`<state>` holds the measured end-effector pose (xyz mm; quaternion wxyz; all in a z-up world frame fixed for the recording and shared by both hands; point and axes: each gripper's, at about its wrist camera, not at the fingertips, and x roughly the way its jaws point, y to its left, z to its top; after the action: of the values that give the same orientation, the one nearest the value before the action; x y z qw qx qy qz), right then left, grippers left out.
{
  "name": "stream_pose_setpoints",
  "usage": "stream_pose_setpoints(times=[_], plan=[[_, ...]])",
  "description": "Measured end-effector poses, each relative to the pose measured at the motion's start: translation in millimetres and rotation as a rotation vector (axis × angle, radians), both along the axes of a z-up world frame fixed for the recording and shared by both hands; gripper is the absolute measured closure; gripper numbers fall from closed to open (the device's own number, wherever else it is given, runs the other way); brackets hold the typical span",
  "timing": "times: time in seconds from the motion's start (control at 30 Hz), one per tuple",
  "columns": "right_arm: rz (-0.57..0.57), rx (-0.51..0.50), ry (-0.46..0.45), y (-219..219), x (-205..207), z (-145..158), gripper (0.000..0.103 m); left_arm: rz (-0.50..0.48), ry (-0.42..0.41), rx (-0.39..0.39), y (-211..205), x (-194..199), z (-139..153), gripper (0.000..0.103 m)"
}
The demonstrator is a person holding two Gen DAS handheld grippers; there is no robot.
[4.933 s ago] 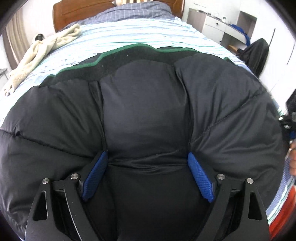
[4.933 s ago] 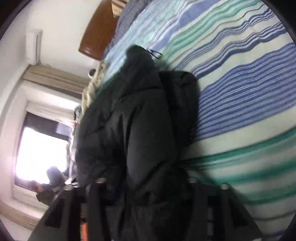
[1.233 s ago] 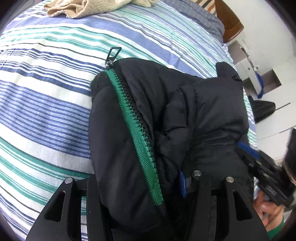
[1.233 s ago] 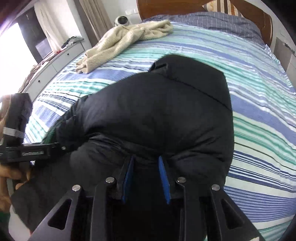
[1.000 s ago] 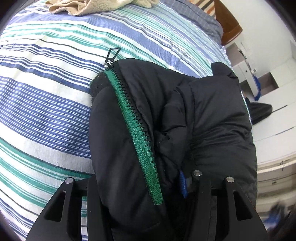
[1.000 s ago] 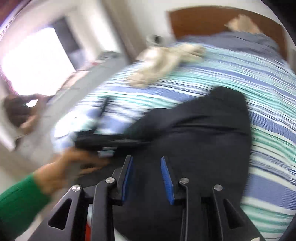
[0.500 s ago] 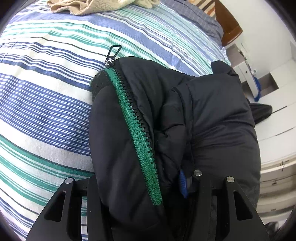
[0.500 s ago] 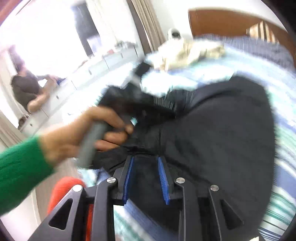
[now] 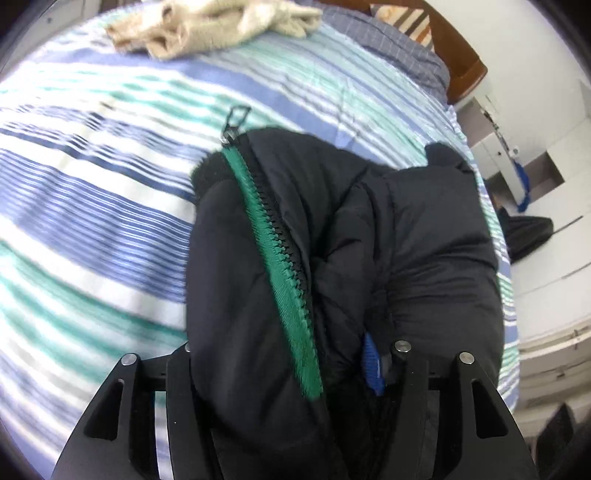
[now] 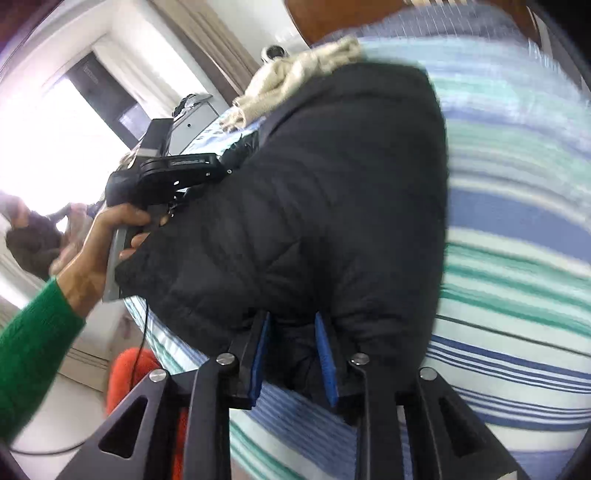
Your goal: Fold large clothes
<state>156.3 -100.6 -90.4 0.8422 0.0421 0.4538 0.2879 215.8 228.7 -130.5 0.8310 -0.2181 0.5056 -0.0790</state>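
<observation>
We are gripping the jacket [image 9: 424, 258], puffy and slippery, with both the left gripper [image 9: 280, 369] and right gripper [image 10: 291, 354] pinching thick folds at six o'clock.

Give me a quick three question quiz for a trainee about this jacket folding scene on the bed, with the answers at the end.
1. True or false: the left gripper is shut on the black puffer jacket with the green zipper.
2. Multiple choice: what lies near the wooden headboard on the blue and green striped bed sheet? A) a cream knitted garment B) a red pillow C) a laptop
3. Fill in: the right gripper pinches the jacket between its ____ pads.

Key: 1 true; 2 A; 3 blue
</observation>
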Motion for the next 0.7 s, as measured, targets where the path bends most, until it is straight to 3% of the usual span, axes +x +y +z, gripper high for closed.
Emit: stream_pose_setpoints(times=[0.03, 0.1, 0.13, 0.2, 0.3, 0.33, 0.47, 0.53, 0.6, 0.7], plan=[[0.001, -0.014, -0.021, -5.7, -9.2, 6.1, 0.045, 0.009, -0.016, 0.013, -0.6, -8.1, 8.6, 0.037], [-0.012, -0.085, -0.083, -22.2, -29.6, 18.9, 0.021, 0.011, -0.062, 0.057, -3.4, -28.4, 29.0, 0.026], [-0.028, -0.134, -0.115, -33.4, -38.0, 20.5, 0.020, 0.014, -0.089, 0.101, -4.0, -40.6, 39.1, 0.017], [-0.079, -0.223, -0.142, -52.7, -49.6, 10.9, 0.020, 0.018, -0.138, 0.209, -5.0, -64.4, 55.4, 0.011], [-0.189, -0.290, -0.096, -91.8, -60.8, -6.7, 0.020, 0.027, -0.149, 0.315, 1.1, -94.3, 64.0, 0.006], [-0.221, -0.287, -0.075, -103.0, -62.4, -8.5, 0.020, 0.038, -0.135, 0.327, 3.8, -100.5, 62.3, 0.002], [-0.301, -0.264, -0.058, -137.3, -74.8, -14.1, 0.020, 0.027, -0.138, 0.292, 13.5, -131.9, 56.7, 0.001], [-0.308, -0.230, -0.068, -144.7, -80.1, -11.1, 0.020, 0.101, -0.164, 0.337, 17.6, -148.6, 56.1, 0.001], [-0.289, -0.103, -0.132, -152.7, -92.2, 2.0, 0.020, 0.133, -0.158, 0.359, 19.4, -155.7, 54.1, 0.002], [-0.269, 0.028, -0.215, -158.7, -99.1, 14.6, 0.018, 0.138, -0.133, 0.319, 30.3, -153.4, 50.4, 0.003]])
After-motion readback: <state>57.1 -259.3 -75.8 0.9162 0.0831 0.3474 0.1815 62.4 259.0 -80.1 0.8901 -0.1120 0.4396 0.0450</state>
